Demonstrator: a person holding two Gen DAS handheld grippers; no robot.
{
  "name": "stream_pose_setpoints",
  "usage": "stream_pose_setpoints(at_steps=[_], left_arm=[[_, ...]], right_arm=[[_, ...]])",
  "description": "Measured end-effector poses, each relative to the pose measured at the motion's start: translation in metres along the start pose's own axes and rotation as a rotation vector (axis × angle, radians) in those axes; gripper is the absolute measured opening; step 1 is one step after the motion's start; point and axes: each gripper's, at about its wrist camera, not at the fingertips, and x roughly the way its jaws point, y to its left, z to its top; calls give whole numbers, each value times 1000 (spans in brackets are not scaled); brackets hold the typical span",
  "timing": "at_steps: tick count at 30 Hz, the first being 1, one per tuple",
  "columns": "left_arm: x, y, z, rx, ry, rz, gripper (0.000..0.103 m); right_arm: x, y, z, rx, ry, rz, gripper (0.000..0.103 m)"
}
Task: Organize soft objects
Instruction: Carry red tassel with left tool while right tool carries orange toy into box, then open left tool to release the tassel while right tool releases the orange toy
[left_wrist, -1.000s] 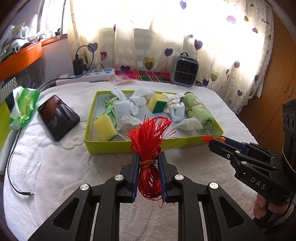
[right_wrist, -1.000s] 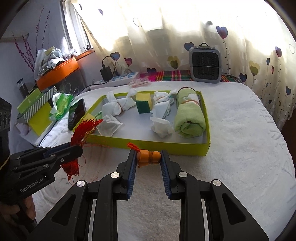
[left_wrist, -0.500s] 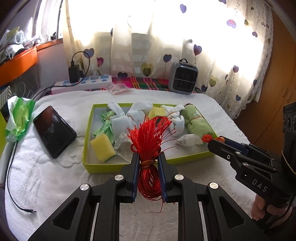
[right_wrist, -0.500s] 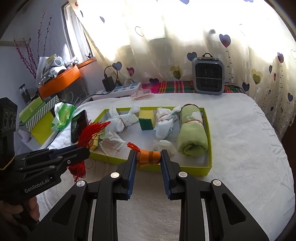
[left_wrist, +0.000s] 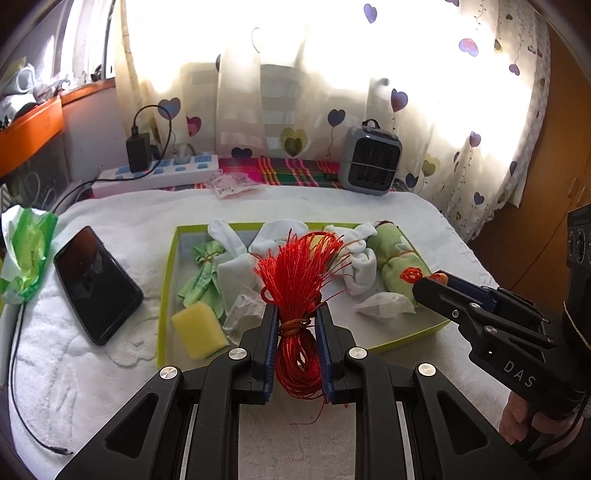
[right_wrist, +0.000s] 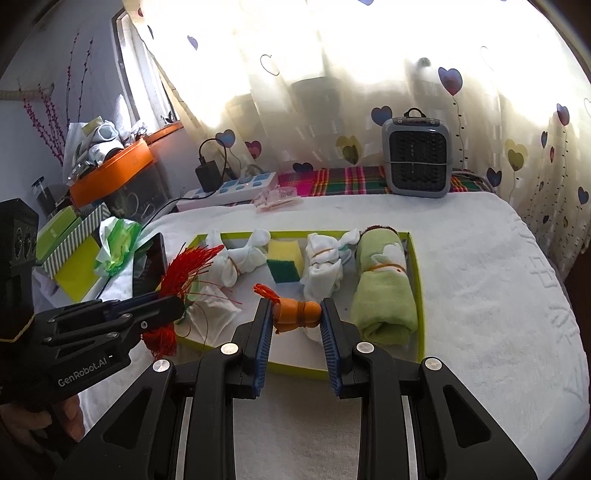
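Left wrist view: over the white towel-covered bed (left_wrist: 110, 387), my left gripper (left_wrist: 295, 325) clamps a red thread bundle (left_wrist: 297, 291) above the green tray (left_wrist: 166, 295); loose strands may snag sponges.

Right wrist view: my right gripper (right_wrist: 297, 317) pinches an orange thread roll (right_wrist: 295, 315) by its ends above the tray (right_wrist: 419, 295); it may slip out.

White towel-covered bed (left_wrist: 110, 387) bearing a lime tray (left_wrist: 164, 295), black phone (left_wrist: 96, 284), green wrapper (left_wrist: 26, 258), grey heater (right_wrist: 415, 162).

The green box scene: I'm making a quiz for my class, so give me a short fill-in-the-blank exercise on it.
1. The left gripper is shut on a bundle of ____ thread.
2. The right gripper holds an ____ bundle.
3. The rolled green towel lies inside the ____.
4. The black phone lies ____ the box.

Missing: red; orange; box; outside
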Motion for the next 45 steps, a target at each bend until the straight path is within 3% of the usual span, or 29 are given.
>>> stream_pose_setpoints(at_steps=[11,19,25,35,45], left_arm=[[17,1,23,-39,-17,-26,18],[49,4,15,-38,55,-5,18],[60,4,11,-17,71,38,18],[73,6,7,-21,101,40,19],[74,4,6,-13,104,37,28]], right_arm=[[13,0,11,8,-6,7,27],[39,4,7,-26,51,0,27],[53,1,3,-40,88,-18,27],[66,1,-2,-78,120,-58,27],[70,-1,-4,-80,131,-73,27]])
